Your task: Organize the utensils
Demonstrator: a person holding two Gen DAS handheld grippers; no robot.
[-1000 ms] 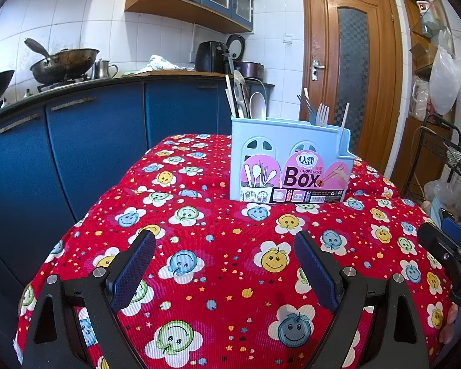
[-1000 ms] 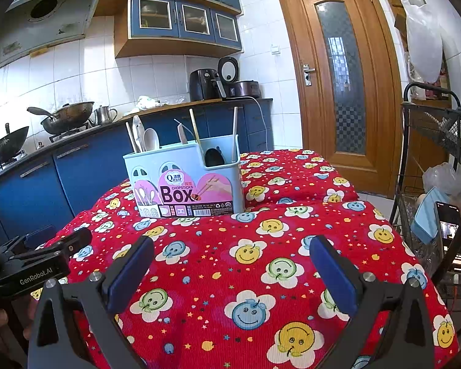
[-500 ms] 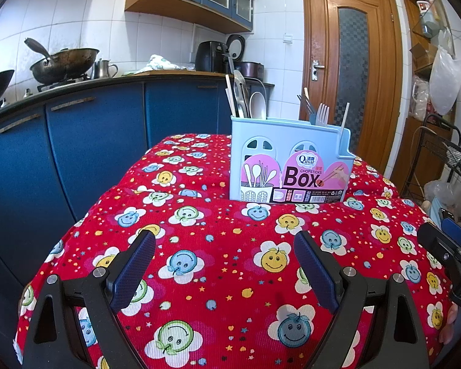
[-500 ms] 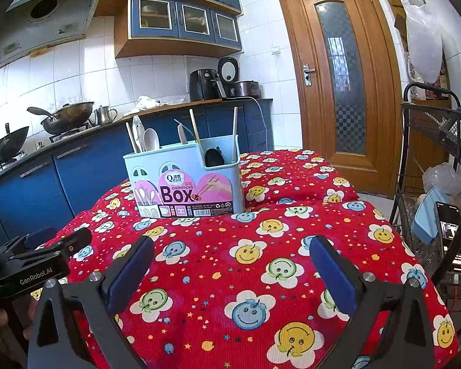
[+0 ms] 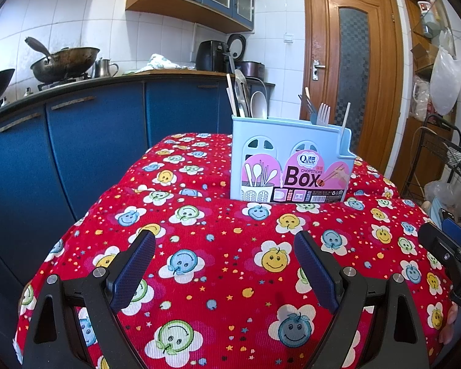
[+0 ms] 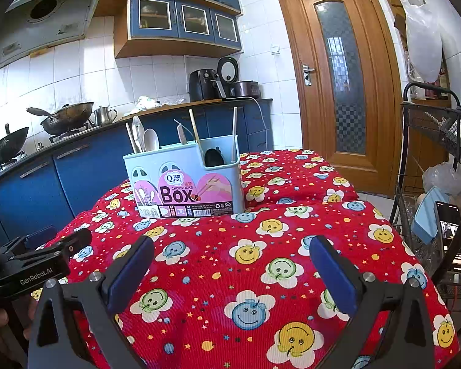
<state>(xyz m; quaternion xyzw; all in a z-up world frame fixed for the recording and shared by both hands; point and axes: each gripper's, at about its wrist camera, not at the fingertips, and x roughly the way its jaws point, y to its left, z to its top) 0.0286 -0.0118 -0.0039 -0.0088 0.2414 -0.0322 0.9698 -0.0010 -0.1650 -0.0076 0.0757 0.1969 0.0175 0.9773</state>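
A light blue utensil box [image 5: 290,160] labelled "Box" stands upright on the red smiley-patterned tablecloth [image 5: 224,264]. Spoons, a white fork [image 5: 323,113] and chopsticks stick up out of its compartments. From the right wrist view the same box [image 6: 184,181] holds spoons on its left and chopsticks [image 6: 234,135] on its right. My left gripper [image 5: 224,267] hovers open over the cloth, short of the box, with nothing between its fingers. My right gripper [image 6: 230,272] is open and empty too, also short of the box. Each gripper shows at the edge of the other's view.
Blue kitchen cabinets [image 5: 86,141] with woks on the counter run along the left. A wooden door [image 6: 338,77] is behind the table. A black wire rack [image 6: 436,203] with bags and a phone stands close to the table's right edge.
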